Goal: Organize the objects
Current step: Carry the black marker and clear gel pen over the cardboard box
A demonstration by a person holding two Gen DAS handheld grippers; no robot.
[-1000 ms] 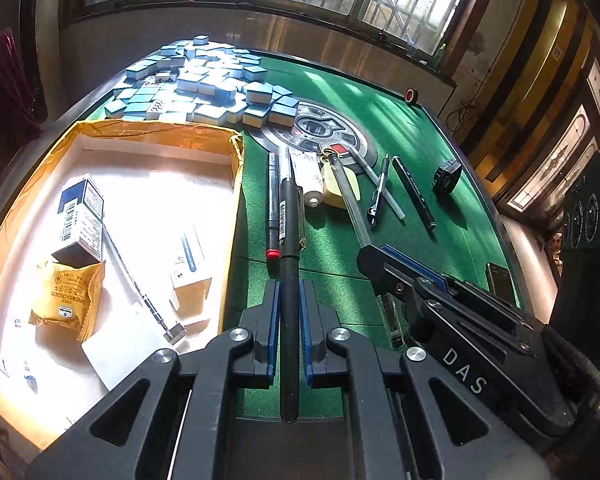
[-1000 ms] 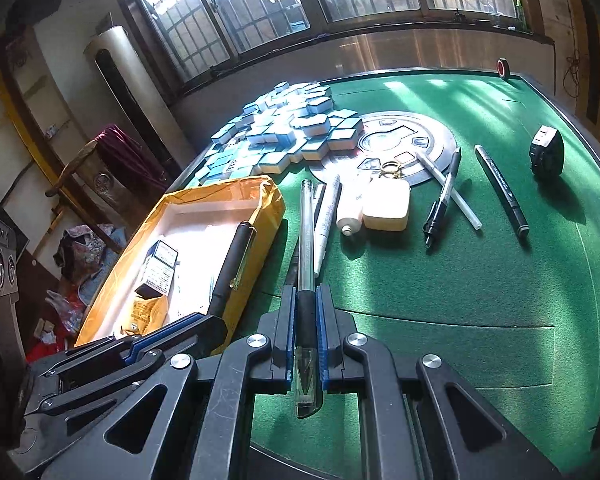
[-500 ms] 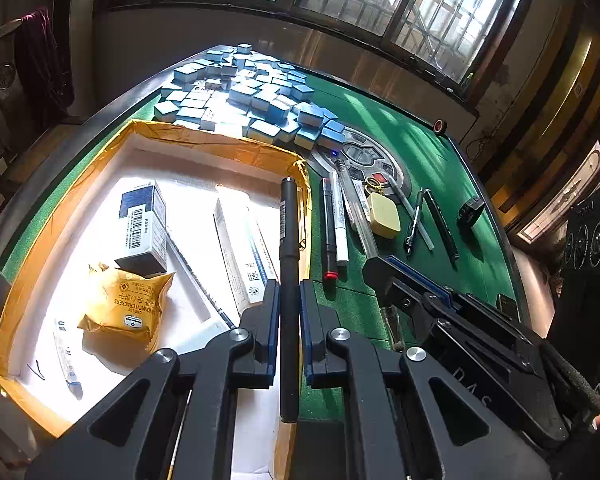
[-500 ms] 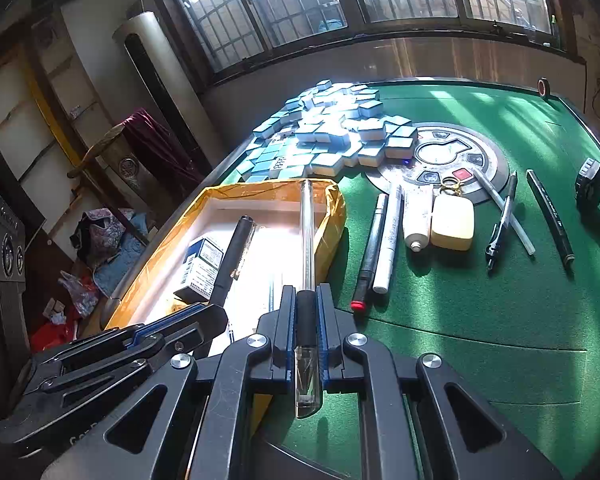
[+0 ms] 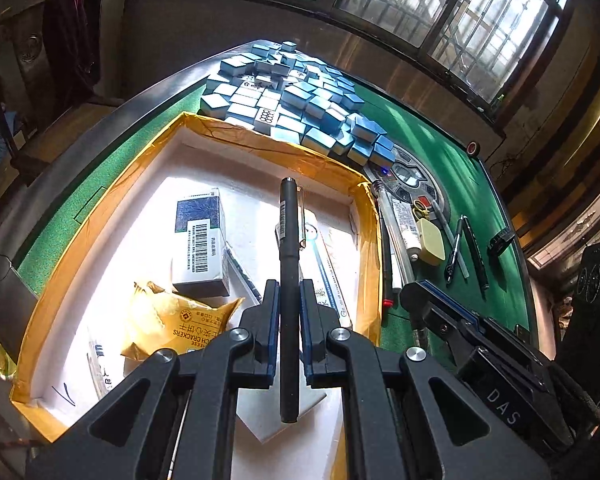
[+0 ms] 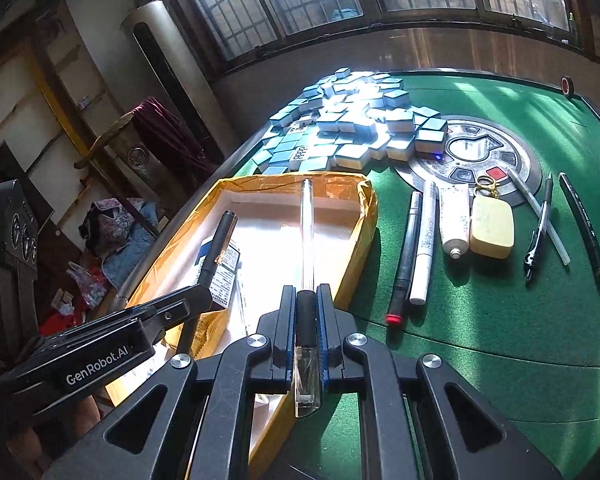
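Note:
My left gripper (image 5: 289, 300) is shut on a black pen (image 5: 288, 240) and holds it above the inside of the yellow-taped white box (image 5: 364, 248). My right gripper (image 6: 306, 304) is shut on a clear pen (image 6: 307, 232) with a black grip, pointing over the same box (image 6: 364, 216) near its right wall. The black pen also shows in the right wrist view (image 6: 216, 248), with the left gripper (image 6: 198, 294) at lower left. The right gripper (image 5: 414, 292) shows in the left wrist view, just right of the box.
In the box lie a blue-white carton (image 5: 200, 240), a yellow cracker packet (image 5: 180, 320) and a long white tube box (image 5: 328, 272). On the green felt lie markers (image 6: 424, 240), a tube (image 6: 454, 216), a yellow keychain case (image 6: 492, 226), more pens (image 6: 538, 228) and a pile of mahjong tiles (image 6: 348, 128).
Both grippers have moved left with their pens, from above the felt to over the box. The grips have not changed.

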